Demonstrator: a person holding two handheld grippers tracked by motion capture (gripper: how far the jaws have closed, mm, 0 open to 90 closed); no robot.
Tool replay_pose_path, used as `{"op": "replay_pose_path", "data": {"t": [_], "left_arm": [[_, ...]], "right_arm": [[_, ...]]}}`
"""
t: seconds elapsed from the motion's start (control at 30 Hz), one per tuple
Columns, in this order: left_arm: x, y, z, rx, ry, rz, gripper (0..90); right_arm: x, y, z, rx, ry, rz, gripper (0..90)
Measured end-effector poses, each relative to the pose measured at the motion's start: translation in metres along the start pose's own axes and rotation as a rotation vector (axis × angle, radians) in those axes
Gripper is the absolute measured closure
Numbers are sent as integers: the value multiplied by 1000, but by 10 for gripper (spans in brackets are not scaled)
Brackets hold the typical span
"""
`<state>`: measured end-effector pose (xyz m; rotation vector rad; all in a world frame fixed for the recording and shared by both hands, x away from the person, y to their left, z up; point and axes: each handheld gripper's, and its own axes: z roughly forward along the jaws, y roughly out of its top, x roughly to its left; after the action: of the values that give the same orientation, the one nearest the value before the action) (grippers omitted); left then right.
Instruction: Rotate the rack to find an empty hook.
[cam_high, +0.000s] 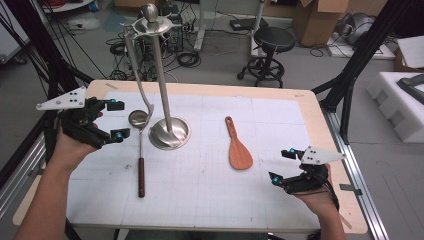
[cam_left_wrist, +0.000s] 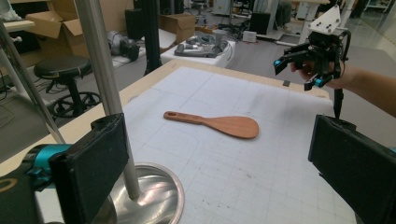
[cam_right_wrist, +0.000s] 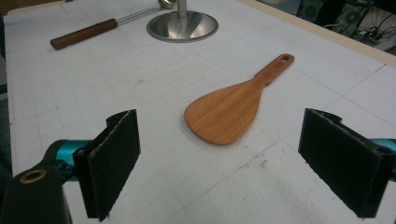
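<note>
A wooden rice spatula lies flat on the white mat, handle pointing away; it is also ahead of both grippers. A metal ladle with a dark wooden handle lies left of the steel stand, whose round base rests on the mat. My left gripper hovers open at the table's left, next to the ladle bowl. My right gripper is open near the front right, just right of the spatula. Nothing sits between either pair of jaws.
The stand's tall pole carries a hook ring at its top with a thin rod hanging from it. A black stool, cardboard boxes and cables lie beyond the table's far edge. White foam blocks sit to the right.
</note>
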<state>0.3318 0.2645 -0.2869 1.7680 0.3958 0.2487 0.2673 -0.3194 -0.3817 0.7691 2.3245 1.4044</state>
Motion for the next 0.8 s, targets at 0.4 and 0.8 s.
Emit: {"op": "replay_pose_path", "data": {"t": [0.4,0.8], "left_arm": [[0,38,8,-18,-36,41,296],[4,92,19,-2,9,67,554]], "right_arm": [[1,1,3,11,1,-8,117],[0,2,6,21,8,-6,117]]}}
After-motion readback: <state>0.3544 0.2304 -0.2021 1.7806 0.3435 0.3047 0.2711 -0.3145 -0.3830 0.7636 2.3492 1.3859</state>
